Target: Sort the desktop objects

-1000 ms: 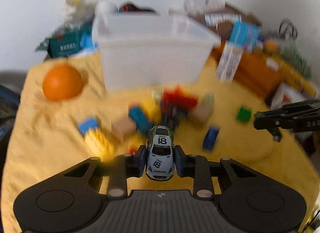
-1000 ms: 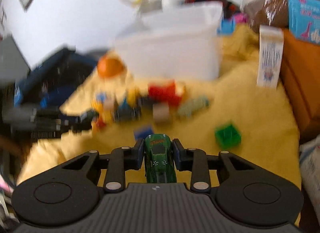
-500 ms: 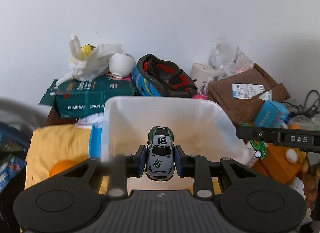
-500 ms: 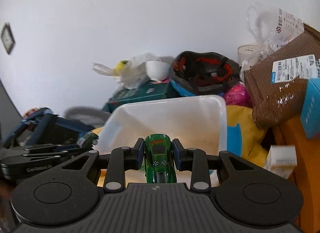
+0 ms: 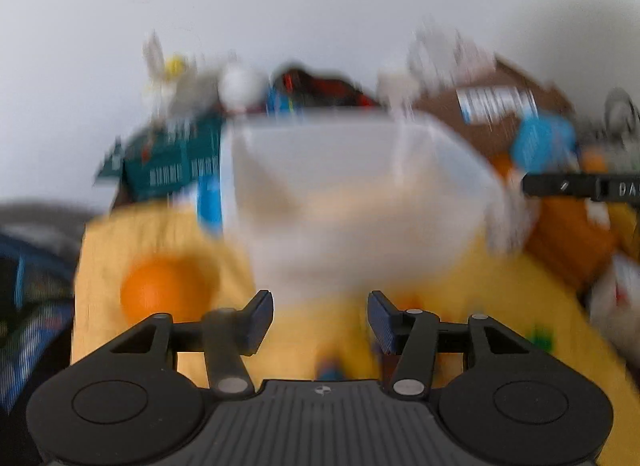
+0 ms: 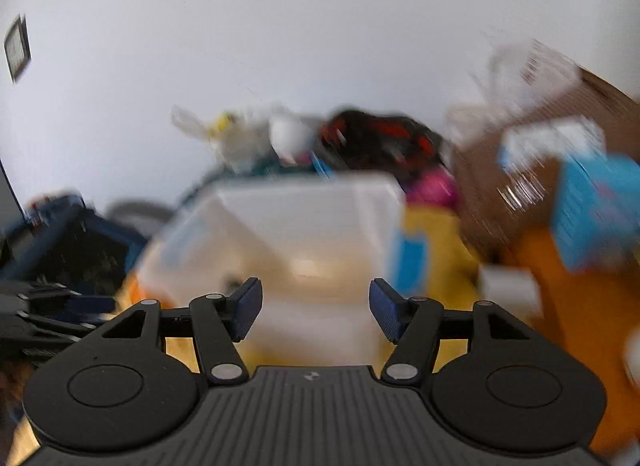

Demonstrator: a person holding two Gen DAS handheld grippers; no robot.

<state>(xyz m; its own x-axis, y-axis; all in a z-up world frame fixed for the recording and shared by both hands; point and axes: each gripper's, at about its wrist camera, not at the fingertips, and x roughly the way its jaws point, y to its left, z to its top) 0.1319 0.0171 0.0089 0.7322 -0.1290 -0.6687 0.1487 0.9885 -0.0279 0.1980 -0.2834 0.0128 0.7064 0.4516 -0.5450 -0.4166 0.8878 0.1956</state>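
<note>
Both views are blurred by motion. My left gripper (image 5: 320, 320) is open and empty, just in front of the white translucent bin (image 5: 352, 201) on the yellow cloth (image 5: 500, 298). My right gripper (image 6: 316, 312) is open and empty, close to the same bin (image 6: 288, 234). The two toy cars are out of sight. The right gripper's arm shows at the right edge of the left wrist view (image 5: 580, 185), and the left gripper's arm at the left edge of the right wrist view (image 6: 40, 306).
An orange ball (image 5: 164, 294) lies on the cloth left of the bin. A green box (image 5: 168, 161), a helmet (image 5: 316, 85), a brown parcel (image 5: 492, 113) and bags crowd the back wall. An orange box (image 6: 580, 306) stands at right.
Both grippers have opened; the white car and the green car are gone from their jaws. Both views have pulled back and tilted down from above the bin.
</note>
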